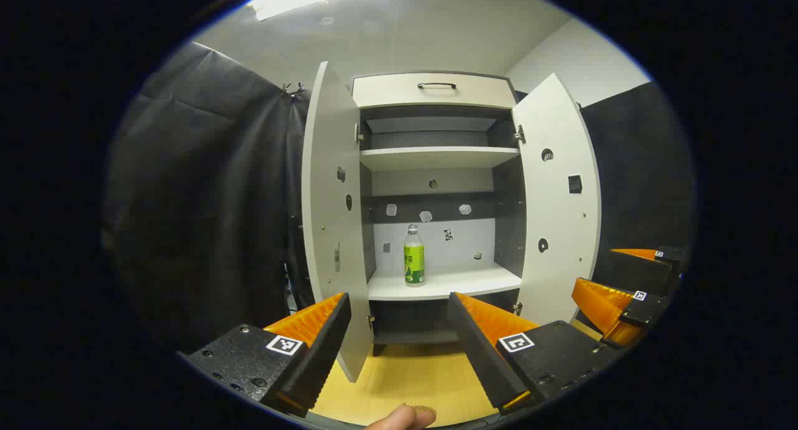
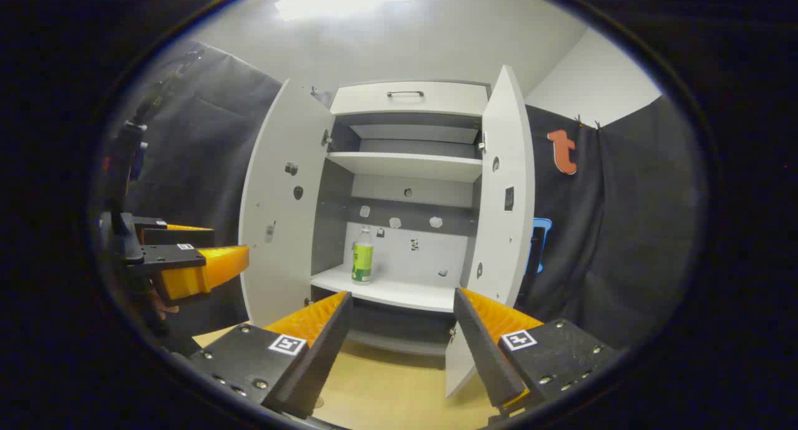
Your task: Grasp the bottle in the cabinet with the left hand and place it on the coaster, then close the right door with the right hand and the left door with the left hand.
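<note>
Cabinet [image 1: 436, 90] doors both standing open ahead, bottle [image 1: 414, 255] waiting on the shelf straight beyond the left gripper [image 1: 399, 336], which is hovering released for the reach, right gripper [image 2: 402, 339] idling released too.

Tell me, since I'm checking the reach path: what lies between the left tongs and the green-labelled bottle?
Nothing. In the left gripper view the open left tongs face the clear green-labelled bottle across bare tan wooden tabletop and white shelf.

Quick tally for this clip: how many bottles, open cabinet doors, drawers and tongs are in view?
Bottles: 1, the bottle
Open doors: 2, left door, right door
Drawers: 1, the drawer
Tongs: 2, left tongs, right tongs
Total: 6
</note>
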Available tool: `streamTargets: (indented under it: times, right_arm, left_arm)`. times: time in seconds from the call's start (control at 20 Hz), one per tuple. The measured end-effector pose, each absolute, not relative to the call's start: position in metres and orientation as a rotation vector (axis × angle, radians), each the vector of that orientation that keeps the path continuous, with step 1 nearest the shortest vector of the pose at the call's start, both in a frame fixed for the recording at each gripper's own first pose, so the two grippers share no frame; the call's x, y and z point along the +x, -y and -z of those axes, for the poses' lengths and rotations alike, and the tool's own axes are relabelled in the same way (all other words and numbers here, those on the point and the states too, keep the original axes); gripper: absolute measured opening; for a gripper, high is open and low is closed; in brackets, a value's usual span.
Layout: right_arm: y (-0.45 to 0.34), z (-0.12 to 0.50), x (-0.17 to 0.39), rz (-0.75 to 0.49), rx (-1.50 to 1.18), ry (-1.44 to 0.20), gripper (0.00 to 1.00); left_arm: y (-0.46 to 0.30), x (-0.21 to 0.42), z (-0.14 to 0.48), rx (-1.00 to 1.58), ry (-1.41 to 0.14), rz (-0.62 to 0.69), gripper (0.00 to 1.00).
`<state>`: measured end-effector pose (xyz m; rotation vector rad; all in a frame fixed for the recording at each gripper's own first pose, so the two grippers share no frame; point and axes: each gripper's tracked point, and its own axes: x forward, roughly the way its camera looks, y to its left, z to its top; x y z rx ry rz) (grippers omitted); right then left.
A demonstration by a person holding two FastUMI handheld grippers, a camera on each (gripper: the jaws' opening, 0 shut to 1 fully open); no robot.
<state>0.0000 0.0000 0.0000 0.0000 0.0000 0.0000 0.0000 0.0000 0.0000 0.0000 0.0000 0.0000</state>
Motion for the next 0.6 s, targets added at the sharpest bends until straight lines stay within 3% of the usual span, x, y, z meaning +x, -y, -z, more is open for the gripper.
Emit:
streamTargets:
  times: [0.3, 0.6]
  right_arm:
    - [-0.001, 0.002, 0.006, -0.040, 0.048, 0.032, 0.93]
    - [-0.003, 0.011, 0.020, -0.050, 0.057, 0.046, 0.98]
  left_arm:
    - [0.001, 0.000, -0.001, 0.013, 0.010, -0.036, 0.98]
    - [0.016, 0.022, 0.003, 0.000, 0.014, 0.003, 0.98]
